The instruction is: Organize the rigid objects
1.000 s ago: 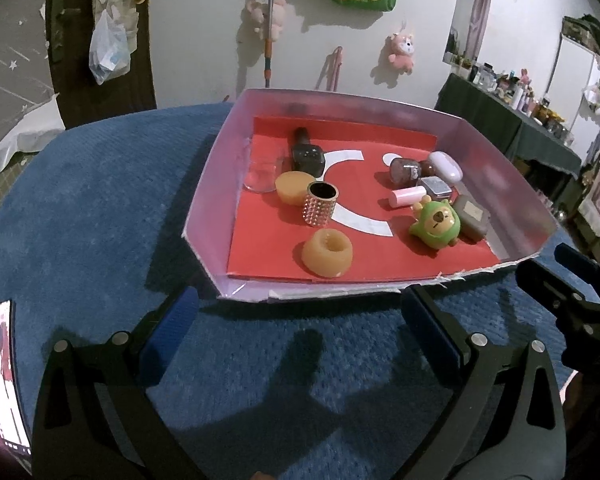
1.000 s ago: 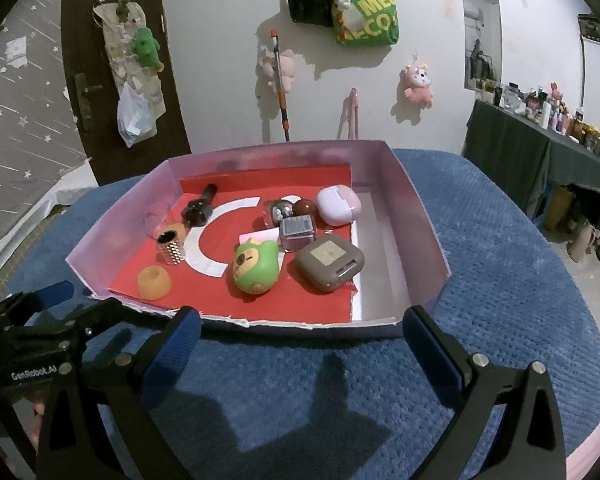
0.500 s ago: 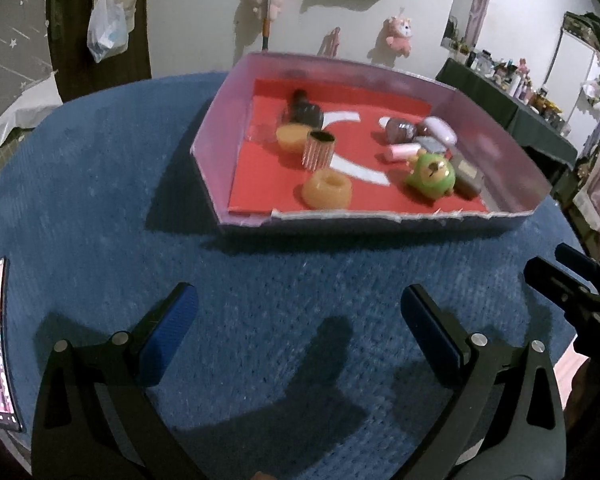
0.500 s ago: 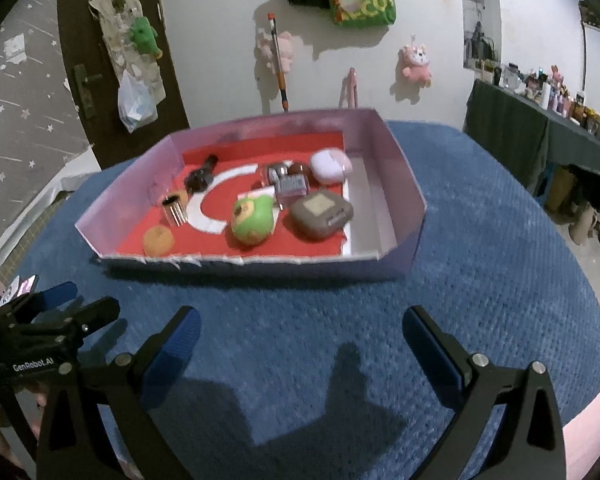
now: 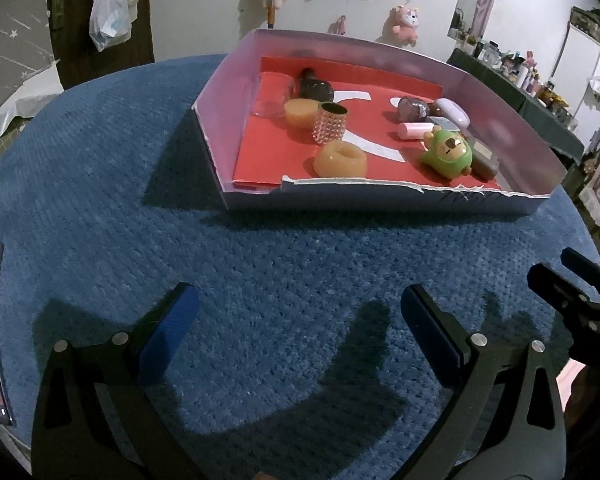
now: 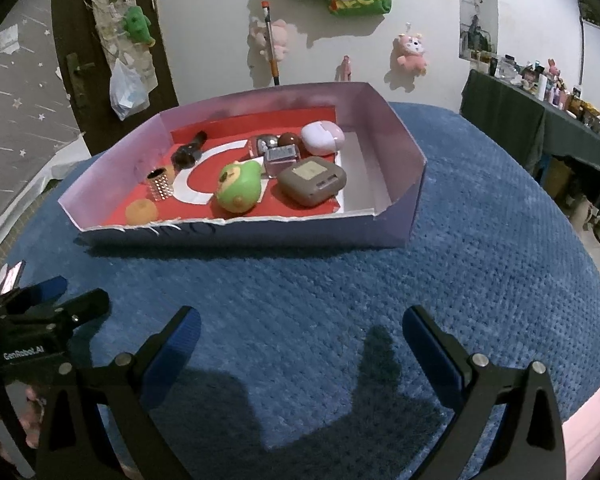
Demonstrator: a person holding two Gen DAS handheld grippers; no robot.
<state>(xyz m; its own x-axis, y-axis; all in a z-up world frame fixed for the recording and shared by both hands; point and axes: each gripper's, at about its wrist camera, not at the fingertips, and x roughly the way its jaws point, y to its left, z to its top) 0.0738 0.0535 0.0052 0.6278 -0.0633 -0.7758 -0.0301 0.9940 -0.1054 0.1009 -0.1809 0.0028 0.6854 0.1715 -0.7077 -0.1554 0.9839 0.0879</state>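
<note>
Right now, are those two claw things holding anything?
Left gripper: jaws open, holding nothing.
Right gripper: jaws open, holding nothing.

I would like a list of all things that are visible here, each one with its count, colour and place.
box: 1, pink walls, red floor, on the blue cloth
blue cloth: 1, blue, covers the table
bear toy: 1, green, in the box, front middle
flat case: 1, brown-grey, beside the bear toy
oval case: 1, pale pink, at the back of the box
studded cylinder: 1, shiny, upright in the box
ring: 1, orange, near the box's torn front edge
round block: 1, orange, behind the studded cylinder
small tube: 1, pink, lying in the box
plush toys: several, mostly pink, on the wall
left gripper: 1, black with blue pads, open above the cloth
right gripper: 1, the same, open above the cloth
</note>
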